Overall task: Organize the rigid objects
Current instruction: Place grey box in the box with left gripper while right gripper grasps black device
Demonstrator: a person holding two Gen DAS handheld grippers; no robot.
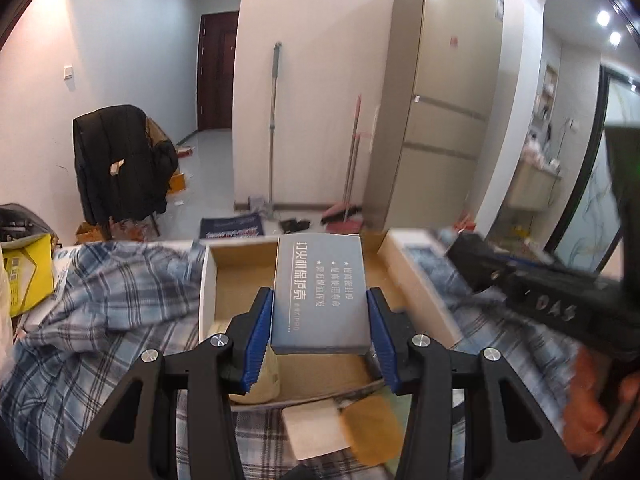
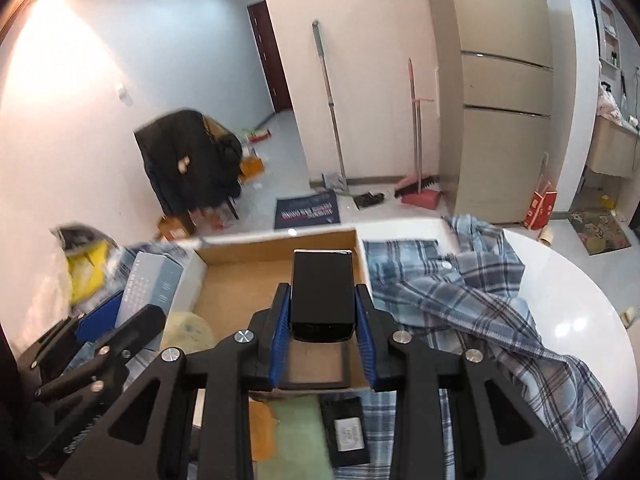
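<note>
- Plaid cloth (image 2: 460, 304) covers the white table (image 2: 568, 292).
- Left gripper (image 1: 320, 316) clamps a grey carton (image 1: 320, 292); right gripper (image 2: 322, 320) clamps a black box (image 2: 322, 292).
- Below both fingertips sits the cardboard tray (image 2: 248, 280), seemingly nearly bare; sorting looks barely underway.

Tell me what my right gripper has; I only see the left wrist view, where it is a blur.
Observer: The right gripper is shut on a glossy black box.
Operator: Say what lies under it.
Observer: The open cardboard box, with a dark frame lying flat on its floor.
Operator: Report anything nearer than that box.
Observer: A small black packet with a grey label lies on the plaid cloth in front of it.
</note>
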